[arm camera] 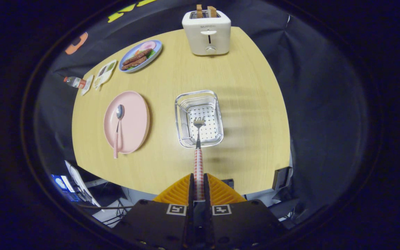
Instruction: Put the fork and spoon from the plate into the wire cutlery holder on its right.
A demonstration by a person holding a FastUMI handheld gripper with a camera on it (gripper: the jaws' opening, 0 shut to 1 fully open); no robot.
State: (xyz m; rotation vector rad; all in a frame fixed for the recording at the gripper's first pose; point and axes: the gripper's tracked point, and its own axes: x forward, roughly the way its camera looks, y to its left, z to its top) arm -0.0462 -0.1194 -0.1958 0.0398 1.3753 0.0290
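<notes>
- Our gripper (199,185) is pressed together on the checked handle of the fork (198,152); both fingers pinch the handle near its end, and the fork points straight forward from them.
- The tines of the fork are seen over the perforated bottom of the wire cutlery holder (182,104), inside its rim. We cannot tell from this high view if the tines already touch the bottom or are only above it.
- The holder stands on the wooden table (248,104), just ahead of the fingers, and it has nothing else inside.
- To the left of the holder, a little apart, is the pink plate (135,114). The spoon (118,130) lies on it, with the bowl away from us and the handle passing over the near rim of the plate.
- We judge that the step in hand is to place the fork, so the task is about half way: the fork has left the plate but is not yet released, and the spoon is not yet taken.
- The next move calls for lowering the fork until it rests in the holder, then spreading the fingers so that it drops inside and not over the wire rim.
- After that we must go to the spoon; its handle over the plate's rim looks the easiest place to pinch.
- Farther away are a toaster (207,33) with two slices of bread, a blue plate of food (141,55), a small bottle (75,82) and some cards.
</notes>
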